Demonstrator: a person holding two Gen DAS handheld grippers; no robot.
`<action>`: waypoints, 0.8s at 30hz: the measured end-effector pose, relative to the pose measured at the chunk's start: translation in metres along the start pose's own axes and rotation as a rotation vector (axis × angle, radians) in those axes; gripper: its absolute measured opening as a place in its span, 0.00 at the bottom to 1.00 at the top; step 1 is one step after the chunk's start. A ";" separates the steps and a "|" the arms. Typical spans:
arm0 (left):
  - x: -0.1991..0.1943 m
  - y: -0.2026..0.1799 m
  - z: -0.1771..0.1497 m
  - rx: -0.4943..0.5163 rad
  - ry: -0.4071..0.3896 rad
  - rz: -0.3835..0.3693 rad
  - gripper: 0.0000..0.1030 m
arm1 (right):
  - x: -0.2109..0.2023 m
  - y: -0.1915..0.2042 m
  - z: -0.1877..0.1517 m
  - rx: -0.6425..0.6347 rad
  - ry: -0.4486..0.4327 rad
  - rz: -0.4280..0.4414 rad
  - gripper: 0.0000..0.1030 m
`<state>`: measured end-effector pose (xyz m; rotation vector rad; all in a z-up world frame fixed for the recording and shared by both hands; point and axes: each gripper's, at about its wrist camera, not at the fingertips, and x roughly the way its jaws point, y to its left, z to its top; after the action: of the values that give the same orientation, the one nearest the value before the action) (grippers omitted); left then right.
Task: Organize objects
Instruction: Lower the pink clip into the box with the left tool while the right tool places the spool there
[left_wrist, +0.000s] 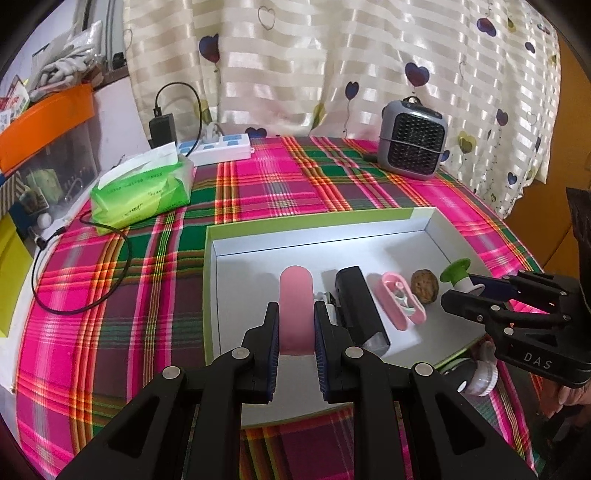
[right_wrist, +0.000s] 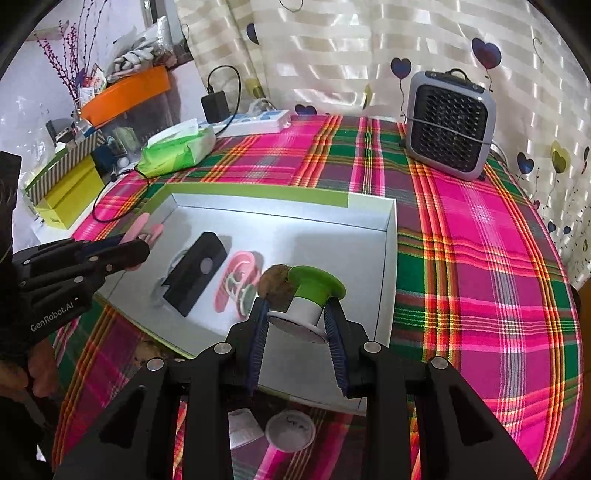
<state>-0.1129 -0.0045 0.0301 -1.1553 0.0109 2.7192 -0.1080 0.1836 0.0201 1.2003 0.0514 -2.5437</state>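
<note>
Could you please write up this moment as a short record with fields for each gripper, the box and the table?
left gripper: shut on pink flat piece, held over the box
right gripper: shut on green-and-white spool, over the box's right part
box: holds black device, pink case, walnut
table: plaid cloth, tissue pack, grey fan, power strip

the left gripper (left_wrist: 295, 325) angles downward over the near left part of the box (left_wrist: 317, 232), its fingers (left_wrist: 272, 332) clamped on a pink rounded piece (left_wrist: 295, 310). the right gripper (right_wrist: 297, 325) angles down over the box's near right part, its fingers (right_wrist: 258, 332) gripping a green-topped white piece (right_wrist: 310, 299). a hand (right_wrist: 22, 373) carries the left gripper.
</note>
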 end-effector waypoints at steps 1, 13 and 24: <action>0.002 0.000 0.000 -0.001 0.005 0.000 0.15 | 0.001 -0.001 0.000 0.000 0.006 0.000 0.32; 0.020 -0.002 0.001 -0.014 0.065 -0.021 0.15 | 0.013 0.003 0.008 -0.011 0.046 0.022 0.32; 0.020 -0.002 0.001 -0.026 0.061 -0.043 0.16 | 0.009 0.008 0.008 -0.037 0.026 0.054 0.44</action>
<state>-0.1271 0.0010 0.0165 -1.2310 -0.0410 2.6539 -0.1175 0.1724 0.0193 1.2043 0.0708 -2.4703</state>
